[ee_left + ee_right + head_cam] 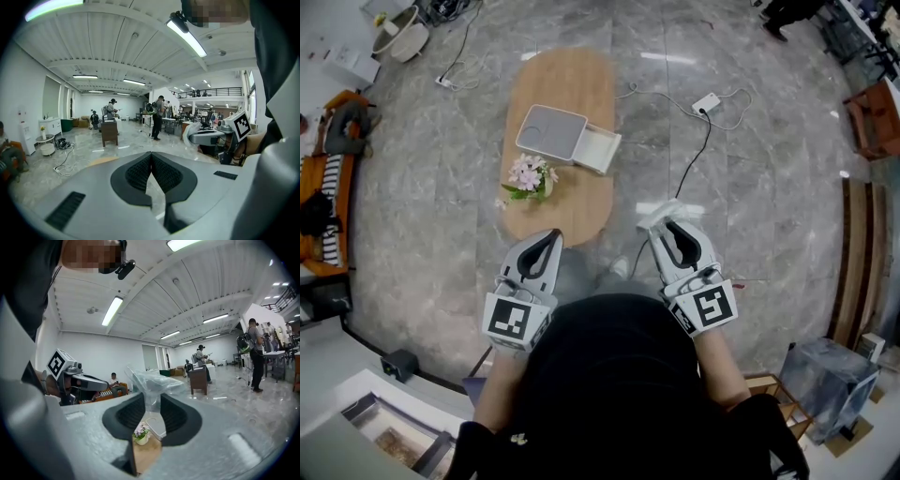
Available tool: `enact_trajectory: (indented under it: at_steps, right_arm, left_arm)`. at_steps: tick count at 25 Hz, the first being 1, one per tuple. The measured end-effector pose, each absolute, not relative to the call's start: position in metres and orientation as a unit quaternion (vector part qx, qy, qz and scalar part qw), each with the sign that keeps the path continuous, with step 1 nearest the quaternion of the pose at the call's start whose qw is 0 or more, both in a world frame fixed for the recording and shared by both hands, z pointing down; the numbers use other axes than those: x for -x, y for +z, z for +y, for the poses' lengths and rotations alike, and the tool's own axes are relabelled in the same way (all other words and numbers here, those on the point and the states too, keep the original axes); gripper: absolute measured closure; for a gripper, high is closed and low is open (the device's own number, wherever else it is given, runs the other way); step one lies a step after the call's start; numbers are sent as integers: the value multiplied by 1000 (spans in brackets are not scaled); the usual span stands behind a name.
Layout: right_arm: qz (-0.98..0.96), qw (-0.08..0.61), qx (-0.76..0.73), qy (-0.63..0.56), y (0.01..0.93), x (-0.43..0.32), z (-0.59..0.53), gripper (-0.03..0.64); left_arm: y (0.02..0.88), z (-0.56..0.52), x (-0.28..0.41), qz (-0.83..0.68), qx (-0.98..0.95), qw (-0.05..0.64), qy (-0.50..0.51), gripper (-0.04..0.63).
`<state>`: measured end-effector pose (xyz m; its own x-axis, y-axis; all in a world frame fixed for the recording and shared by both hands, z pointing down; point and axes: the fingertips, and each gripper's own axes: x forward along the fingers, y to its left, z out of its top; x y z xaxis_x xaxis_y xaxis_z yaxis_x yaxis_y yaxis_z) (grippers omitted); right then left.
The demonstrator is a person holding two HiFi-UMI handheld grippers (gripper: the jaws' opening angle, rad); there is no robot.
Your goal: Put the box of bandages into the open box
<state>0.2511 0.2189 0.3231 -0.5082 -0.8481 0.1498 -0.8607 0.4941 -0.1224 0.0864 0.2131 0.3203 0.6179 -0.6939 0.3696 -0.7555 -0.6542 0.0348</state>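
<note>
On the oval wooden table [572,84] lies the open box [567,138], a grey lid with a white tray slid out to its right. It also shows small between the jaws in the right gripper view, as the open box [156,426]. My right gripper [667,225] hovers over the floor near the table's near right end. It is shut on the box of bandages [661,214], a white pack in crinkled clear plastic [151,383] that sticks out past the jaws. My left gripper [553,234] is at the table's near edge, shut and empty, its pads [140,171] meeting at the tips.
A small pot of pink flowers [528,178] stands on the table between me and the open box. A black cable with a white power strip [706,101] runs over the marble floor right of the table. An orange sofa [328,187] is at the far left. People stand far off in the hall.
</note>
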Motion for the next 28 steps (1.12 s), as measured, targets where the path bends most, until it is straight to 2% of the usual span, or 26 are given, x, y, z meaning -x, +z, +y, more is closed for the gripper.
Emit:
enact_trajectory:
  at_steps: [4, 7, 10, 14, 28]
  right_arm:
    - [-860, 44, -500, 95, 329, -245, 208, 520]
    - [-855, 51, -506, 97, 333, -236, 195, 520]
    - [-852, 58, -512, 99, 335, -226, 180, 520]
    - [-848, 65, -516, 100, 335, -201, 155, 520]
    - [-830, 96, -539, 104, 348, -104, 51, 522]
  left_arm:
    - [328, 204, -80, -388, -905, 82, 155, 584]
    - [330, 193, -75, -384, -902, 120, 158, 584]
    - [333, 176, -64, -379, -904, 126, 156, 584]
    - [340, 149, -34, -360, -915, 97, 156, 584]
    - [359, 45, 69, -341, -923, 123, 132, 584]
